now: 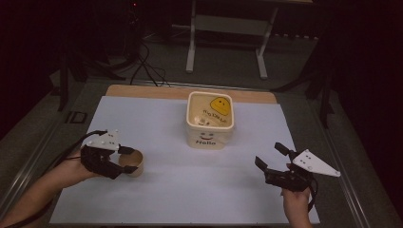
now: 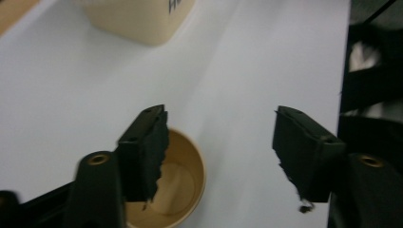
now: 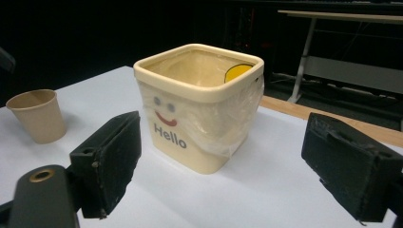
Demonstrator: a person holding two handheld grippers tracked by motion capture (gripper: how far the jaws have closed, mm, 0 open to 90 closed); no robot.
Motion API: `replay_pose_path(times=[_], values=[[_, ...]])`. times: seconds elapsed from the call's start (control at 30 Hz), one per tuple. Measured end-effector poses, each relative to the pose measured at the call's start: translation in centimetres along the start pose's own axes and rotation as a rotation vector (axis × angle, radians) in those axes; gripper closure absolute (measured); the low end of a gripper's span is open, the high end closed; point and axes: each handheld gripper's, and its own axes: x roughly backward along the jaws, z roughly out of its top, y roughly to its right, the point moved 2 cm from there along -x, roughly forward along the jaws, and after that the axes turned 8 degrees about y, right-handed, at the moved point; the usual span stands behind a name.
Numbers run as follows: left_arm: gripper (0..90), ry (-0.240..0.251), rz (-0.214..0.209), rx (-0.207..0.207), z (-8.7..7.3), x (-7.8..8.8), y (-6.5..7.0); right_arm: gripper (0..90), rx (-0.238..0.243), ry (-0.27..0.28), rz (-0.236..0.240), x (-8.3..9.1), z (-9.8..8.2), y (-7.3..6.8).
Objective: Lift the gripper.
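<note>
Brown paper makes up the cup [image 1: 131, 163], which stands upright on the white sheet [image 1: 166, 190] covering the table, at the person's left and well apart from the cream bin [image 1: 210, 119] farther back at the middle. The left gripper [image 1: 124, 160] is at the cup: in the left gripper view one black jaw reaches over the cup's rim [image 2: 187, 156] and down into its mouth, while the other jaw stands out over bare sheet, so the cup wall lies in the gap but is not pinched; the jaws are parted. The bin is square, lined with a clear plastic bag, and carries a smiling face and the word "Hello" on its front [image 3: 170, 129]. The right gripper [image 1: 269, 158] hovers at the person's right, jaws spread wide with nothing between them, aimed toward the bin.
</note>
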Motion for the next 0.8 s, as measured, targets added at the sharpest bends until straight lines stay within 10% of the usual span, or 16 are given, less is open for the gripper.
replay_pose_path(times=[0.8], values=[[75.2, -0.231, 0.020, -0.034, -2.6, -3.8, -0.3, 13.1, -0.003, -0.014, 0.009, -0.2, -0.2, 0.1]])
